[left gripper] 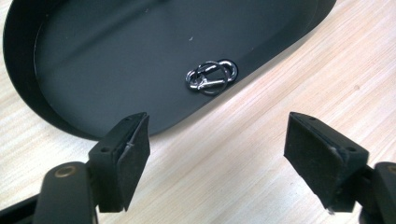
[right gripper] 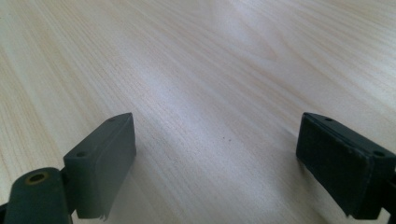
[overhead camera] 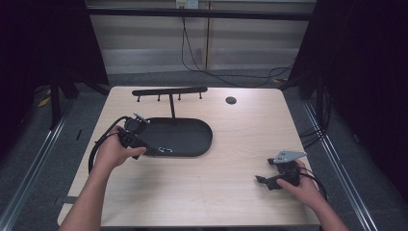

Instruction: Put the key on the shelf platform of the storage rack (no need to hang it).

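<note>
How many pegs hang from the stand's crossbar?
4. They hang in a row under the black crossbar: one near its left end, two flanking the upright post, one near its right end. The high view shows none hidden.

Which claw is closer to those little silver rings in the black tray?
Left. The left claw hangs open just before the rings; the right claw rests far across the table.
</note>
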The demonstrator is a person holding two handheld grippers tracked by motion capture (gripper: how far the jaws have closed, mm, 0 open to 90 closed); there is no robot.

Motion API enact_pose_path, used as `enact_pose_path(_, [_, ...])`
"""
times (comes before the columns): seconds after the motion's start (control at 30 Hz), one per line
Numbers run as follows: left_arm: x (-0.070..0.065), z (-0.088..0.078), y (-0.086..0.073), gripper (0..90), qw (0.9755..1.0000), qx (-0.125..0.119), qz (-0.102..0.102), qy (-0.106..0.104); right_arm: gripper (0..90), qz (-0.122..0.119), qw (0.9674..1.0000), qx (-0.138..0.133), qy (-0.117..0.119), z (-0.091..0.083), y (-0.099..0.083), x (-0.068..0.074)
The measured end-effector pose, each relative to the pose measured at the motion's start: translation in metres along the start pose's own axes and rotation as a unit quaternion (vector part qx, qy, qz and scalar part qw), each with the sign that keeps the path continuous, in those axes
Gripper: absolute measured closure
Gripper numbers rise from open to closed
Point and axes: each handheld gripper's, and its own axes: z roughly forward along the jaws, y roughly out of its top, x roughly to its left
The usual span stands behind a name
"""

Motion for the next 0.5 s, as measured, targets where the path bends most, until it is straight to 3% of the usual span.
enact_pose_path(0.5, [0.005,-0.002,-0.015,18.8,0.9998,-0.017,-0.009,-0.005,11.5,0.000,1.0000,0.000,0.000,0.000,0.000,0.000])
